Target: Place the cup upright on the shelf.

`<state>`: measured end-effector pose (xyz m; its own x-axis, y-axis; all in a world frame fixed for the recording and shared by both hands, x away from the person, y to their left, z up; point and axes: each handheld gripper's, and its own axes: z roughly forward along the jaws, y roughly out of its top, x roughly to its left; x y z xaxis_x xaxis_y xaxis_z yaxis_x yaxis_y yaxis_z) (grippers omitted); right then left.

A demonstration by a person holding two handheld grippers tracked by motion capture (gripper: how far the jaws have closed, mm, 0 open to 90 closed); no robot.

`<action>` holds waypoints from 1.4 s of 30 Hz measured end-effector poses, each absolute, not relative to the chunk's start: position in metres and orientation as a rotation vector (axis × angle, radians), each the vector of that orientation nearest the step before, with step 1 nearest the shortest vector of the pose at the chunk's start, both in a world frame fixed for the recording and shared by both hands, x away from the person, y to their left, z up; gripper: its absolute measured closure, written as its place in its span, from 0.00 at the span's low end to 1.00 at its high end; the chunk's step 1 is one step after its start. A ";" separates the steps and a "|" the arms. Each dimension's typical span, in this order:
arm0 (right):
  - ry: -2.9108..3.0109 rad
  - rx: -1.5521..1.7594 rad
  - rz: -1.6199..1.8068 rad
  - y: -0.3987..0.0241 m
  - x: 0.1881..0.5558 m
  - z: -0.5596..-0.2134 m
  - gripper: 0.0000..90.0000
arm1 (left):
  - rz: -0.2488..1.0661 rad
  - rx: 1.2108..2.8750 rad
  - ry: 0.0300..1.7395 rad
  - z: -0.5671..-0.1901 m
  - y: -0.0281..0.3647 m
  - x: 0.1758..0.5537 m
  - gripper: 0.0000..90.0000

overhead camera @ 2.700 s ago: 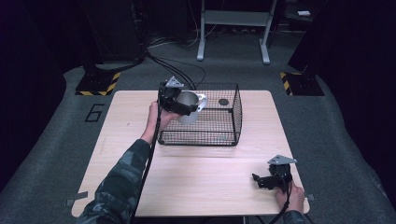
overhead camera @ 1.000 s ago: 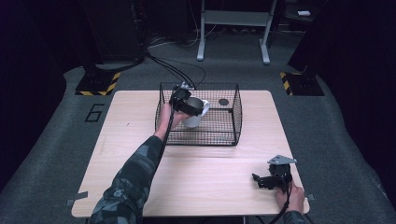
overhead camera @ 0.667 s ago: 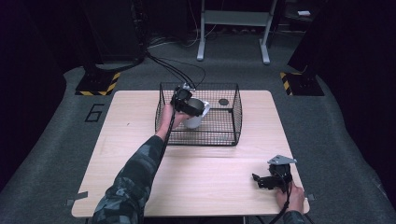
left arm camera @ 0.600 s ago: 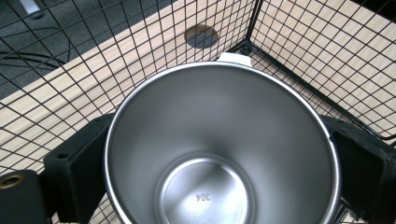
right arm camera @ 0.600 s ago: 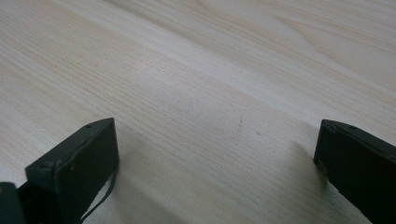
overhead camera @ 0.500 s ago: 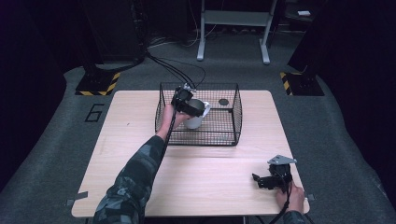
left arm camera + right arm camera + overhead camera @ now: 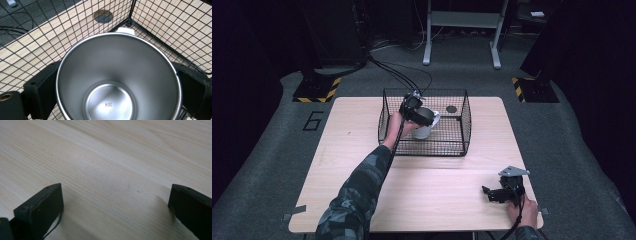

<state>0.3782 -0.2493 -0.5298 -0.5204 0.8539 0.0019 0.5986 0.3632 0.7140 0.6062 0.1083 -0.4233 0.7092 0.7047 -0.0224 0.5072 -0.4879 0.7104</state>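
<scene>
Inside the black wire-mesh basket (image 7: 464, 125) on the pale wooden table (image 7: 362, 190), the left claw (image 7: 416, 113) clenches a white steel-lined mug (image 7: 117, 80); tilting could snag its handle on the mesh. The right claw (image 7: 496, 194) rests spread wide, empty.

Floor: grey carpet (image 7: 272, 150), marked "6" (image 7: 313, 120)
Hazard plates: yellow-black (image 7: 316, 89), (image 7: 532, 89)
Stand: grey metal legs (image 7: 460, 30)

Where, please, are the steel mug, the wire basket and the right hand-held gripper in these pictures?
steel mug (image 7: 117, 82): left gripper view, on its shiny inner wall.
wire basket (image 7: 466, 117): high view, on its right side wall.
right hand-held gripper (image 7: 486, 191): high view, midway between its open fingertips above the table.
</scene>
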 end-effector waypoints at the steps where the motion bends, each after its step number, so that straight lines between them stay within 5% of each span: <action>1: 2.260 1.271 0.951 -0.249 0.378 -0.530 0.00 | 0.349 2.198 0.914 -0.423 0.108 0.606 0.07; 42: 2.257 1.278 0.952 -0.249 0.378 -0.530 0.00 | 0.326 2.255 0.931 -0.430 0.115 0.599 0.06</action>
<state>0.3778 -0.2488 -0.5299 -0.5164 0.8563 0.0054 0.6016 0.3583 0.7139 0.5991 0.1146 -0.4296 0.7145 0.6993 -0.0219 0.5326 -0.5234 0.6651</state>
